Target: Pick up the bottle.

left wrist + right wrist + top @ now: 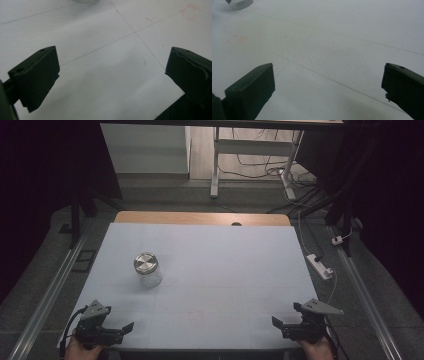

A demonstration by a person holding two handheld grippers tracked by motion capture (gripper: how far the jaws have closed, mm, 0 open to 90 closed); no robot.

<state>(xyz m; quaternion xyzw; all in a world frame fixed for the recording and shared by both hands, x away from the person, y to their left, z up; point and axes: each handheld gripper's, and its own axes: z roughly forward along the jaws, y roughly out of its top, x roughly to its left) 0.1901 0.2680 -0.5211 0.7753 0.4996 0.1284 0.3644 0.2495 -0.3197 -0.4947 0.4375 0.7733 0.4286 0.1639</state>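
Note:
A glass jar point(146, 269) with a round metal lid stands upright on the left half of the white table sheet point(215, 270). My left gripper point(118, 322) rests at the near left corner, open, with nothing between its jaws. My right gripper point(286, 315) sits at the near right corner, also open and empty. In the left gripper view the jaws point(112, 60) stand wide over bare sheet, with the jar's base point(85, 0) at the top edge. In the right gripper view the jaws point(328, 72) are spread wide, and the jar point(240, 3) is far off at the top left.
Thin pencil lines and a faint red square mark point(191, 12) cross the sheet. A wooden table edge point(200, 217) runs along the far side. A white power strip point(320, 266) and cables lie on the floor at the right. A desk frame point(216, 165) stands beyond.

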